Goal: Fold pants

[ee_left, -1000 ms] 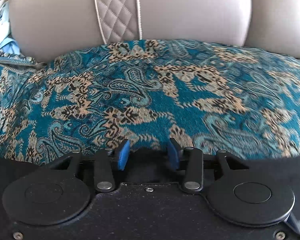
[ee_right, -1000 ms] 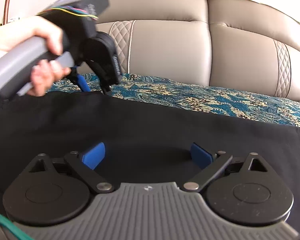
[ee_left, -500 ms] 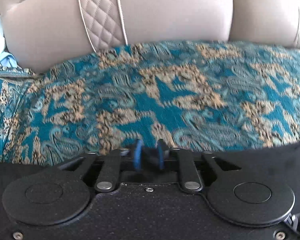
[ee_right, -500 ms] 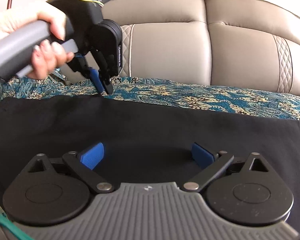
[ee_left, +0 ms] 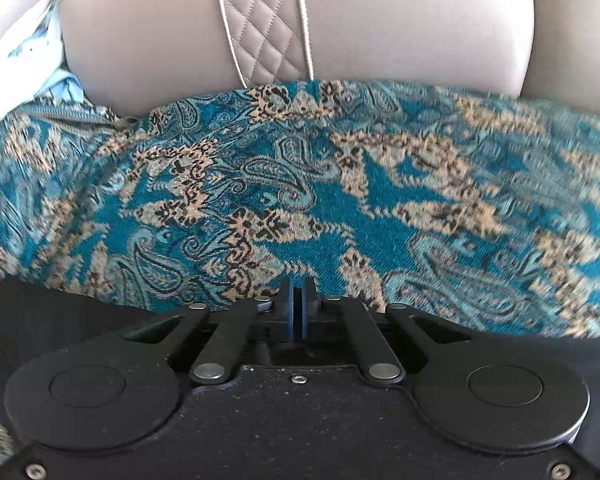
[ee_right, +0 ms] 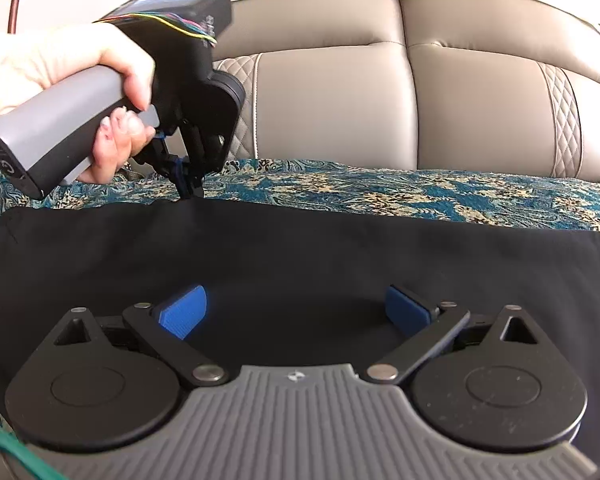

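Pants (ee_right: 300,256) lie lengthwise across; left fingers (ee_right: 188,190) just pinched their edge, right fingers (ee_right: 182,312) agape.

The sofa backrest (ee_right: 332,92) walls off the seat's far edge; the paisley cover (ee_right: 420,192) beyond the black pants (ee_right: 300,256) lies open.

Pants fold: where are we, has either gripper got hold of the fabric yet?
Done: black pants lie spread flat on the patterned cover. In hand: left gripper has just closed at their far edge, apparently pinching it. Left: right gripper is open over the cloth; no fold made.
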A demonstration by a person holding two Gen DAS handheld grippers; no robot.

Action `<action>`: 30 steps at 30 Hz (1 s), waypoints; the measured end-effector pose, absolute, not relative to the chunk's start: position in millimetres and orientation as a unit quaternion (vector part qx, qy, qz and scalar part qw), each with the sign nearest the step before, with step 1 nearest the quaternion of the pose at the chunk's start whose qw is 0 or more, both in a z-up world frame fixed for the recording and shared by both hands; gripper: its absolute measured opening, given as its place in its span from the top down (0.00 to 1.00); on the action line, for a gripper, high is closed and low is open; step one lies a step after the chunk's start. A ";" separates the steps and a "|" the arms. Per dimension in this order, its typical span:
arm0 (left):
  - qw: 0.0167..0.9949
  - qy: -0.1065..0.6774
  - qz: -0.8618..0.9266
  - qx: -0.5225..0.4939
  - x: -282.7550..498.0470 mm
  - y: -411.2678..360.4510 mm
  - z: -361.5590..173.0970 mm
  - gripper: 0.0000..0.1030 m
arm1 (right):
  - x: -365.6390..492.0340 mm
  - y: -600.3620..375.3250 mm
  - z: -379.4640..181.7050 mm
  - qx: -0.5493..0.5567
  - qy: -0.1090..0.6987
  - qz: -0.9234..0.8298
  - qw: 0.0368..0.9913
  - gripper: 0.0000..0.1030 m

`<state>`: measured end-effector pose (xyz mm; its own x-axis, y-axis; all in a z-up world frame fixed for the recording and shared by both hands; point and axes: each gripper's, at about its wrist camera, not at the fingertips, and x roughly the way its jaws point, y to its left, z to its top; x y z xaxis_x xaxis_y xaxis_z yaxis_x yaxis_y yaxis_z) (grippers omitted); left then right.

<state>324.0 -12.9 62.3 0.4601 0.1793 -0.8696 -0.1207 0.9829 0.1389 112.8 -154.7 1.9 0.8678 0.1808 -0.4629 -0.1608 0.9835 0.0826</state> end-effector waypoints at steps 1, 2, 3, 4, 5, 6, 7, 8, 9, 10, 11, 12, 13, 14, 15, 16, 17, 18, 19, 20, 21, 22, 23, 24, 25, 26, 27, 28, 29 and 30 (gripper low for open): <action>0.859 0.505 0.086 0.008 323.9 -7.3 64.4 0.98 | 112.7 -154.6 1.9 0.020 0.241 0.088 0.966 0.01; 0.861 0.501 0.087 -0.011 324.2 -0.5 65.8 0.98 | 112.5 -154.6 1.8 0.019 0.241 0.088 0.966 0.01; 0.862 0.499 0.089 -0.033 325.5 7.2 66.4 0.98 | 112.3 -154.3 1.8 0.019 0.241 0.088 0.966 0.01; 0.861 0.497 0.089 -0.054 327.1 14.4 66.0 0.97 | 112.3 -154.3 1.5 0.018 0.241 0.088 0.966 0.01; 0.860 0.496 0.089 -0.076 328.7 21.9 65.1 0.97 | 112.2 -154.5 1.3 0.017 0.241 0.087 0.966 0.01; 0.860 0.493 0.090 -0.092 329.8 27.4 63.7 0.97 | 112.4 -154.3 1.3 0.016 0.242 0.087 0.966 0.01; 0.862 0.488 0.089 -0.103 330.5 31.2 62.4 0.97 | 112.4 -154.0 1.1 0.014 0.242 0.086 0.966 0.01; 0.866 0.481 0.084 -0.111 330.9 33.6 61.6 0.97 | 112.2 -153.5 1.0 0.011 0.242 0.086 0.966 0.01; 0.870 0.475 0.078 -0.110 330.5 33.8 60.8 0.97 | 112.2 -152.8 1.1 0.009 0.242 0.086 0.967 0.01; 0.874 0.469 0.070 -0.106 330.5 32.4 61.1 0.94 | 112.1 -152.3 1.0 0.007 0.242 0.085 0.967 0.01; 0.879 0.462 0.059 -0.099 329.6 31.0 63.2 0.92 | 111.7 -151.9 1.1 0.006 0.242 0.085 0.967 0.01; 0.883 0.457 0.051 -0.094 327.8 29.2 65.7 0.86 | 111.8 -151.7 1.2 0.006 0.242 0.085 0.967 0.00; 0.887 0.452 0.044 -0.089 325.4 28.3 69.3 0.73 | 111.8 -151.8 1.2 0.006 0.242 0.086 0.967 0.00; 0.889 0.448 0.039 -0.085 323.7 26.6 72.5 0.64 | 111.7 -151.9 1.3 0.007 0.242 0.086 0.967 0.00; 0.894 0.440 0.035 -0.078 320.2 25.6 76.5 0.54 | 111.4 -152.2 1.4 0.009 0.241 0.087 0.967 0.00; 0.901 0.427 0.029 -0.065 314.0 24.8 81.5 0.54 | 111.2 -152.6 1.4 0.011 0.241 0.088 0.967 0.00; 0.908 0.416 0.023 -0.047 307.6 23.0 85.9 0.54 | 111.2 -152.8 1.5 0.012 0.240 0.088 0.967 0.00; 0.913 0.407 0.018 -0.027 301.7 21.4 88.5 0.56 | 111.0 -153.2 1.5 0.014 0.239 0.089 0.967 0.00; 0.919 0.394 0.012 -0.001 291.7 19.9 91.3 0.61 | 111.4 -154.0 1.2 0.016 0.239 0.089 0.967 0.00; 0.924 0.382 0.007 0.021 280.8 19.6 92.6 0.66 | 111.0 -154.4 1.3 0.017 0.238 0.089 0.967 0.00; 0.927 0.374 -0.001 0.038 271.1 19.1 92.6 0.79 | 110.7 -154.8 1.4 0.019 0.237 0.089 0.967 0.00; 0.928 0.367 -0.014 0.058 258.6 16.8 91.0 0.86 | 110.1 -155.4 1.4 0.021 0.237 0.089 0.967 0.00; 0.928 0.364 -0.025 0.073 248.0 14.3 88.7 0.85 | 109.8 -155.8 1.5 0.022 0.236 0.088 0.968 0.00; 0.927 0.362 -0.036 0.086 238.3 11.7 84.8 0.85 | 109.3 -156.2 1.6 0.024 0.235 0.088 0.968 0.00; 0.926 0.361 -0.048 0.098 230.1 9.2 79.8 0.85 | 108.9 -156.5 1.8 0.024 0.235 0.088 0.968 0.00; 0.924 0.361 -0.058 0.110 225.0 6.1 73.0 0.85 | 108.8 -156.5 1.9 0.024 0.236 0.087 0.968 0.00; 0.922 0.363 -0.057 0.120 223.9 2.4 65.7 0.85 | 108.6 -156.3 1.9 0.023 0.236 0.087 0.968 0.00; 0.921 0.366 -0.049 0.122 225.2 0.7 58.9 0.85 | 108.7 -156.2 1.9 0.023 0.236 0.087 0.968 0.00; 0.922 0.370 -0.038 0.111 230.0 0.1 52.5 0.85 | 108.3 -156.0 2.0 0.022 0.236 0.087 0.968 0.00; 0.923 0.372 -0.027 0.096 235.8 1.6 47.0 0.85 | 107.8 -156.2 2.5 0.020 0.236 0.085 0.968 0.00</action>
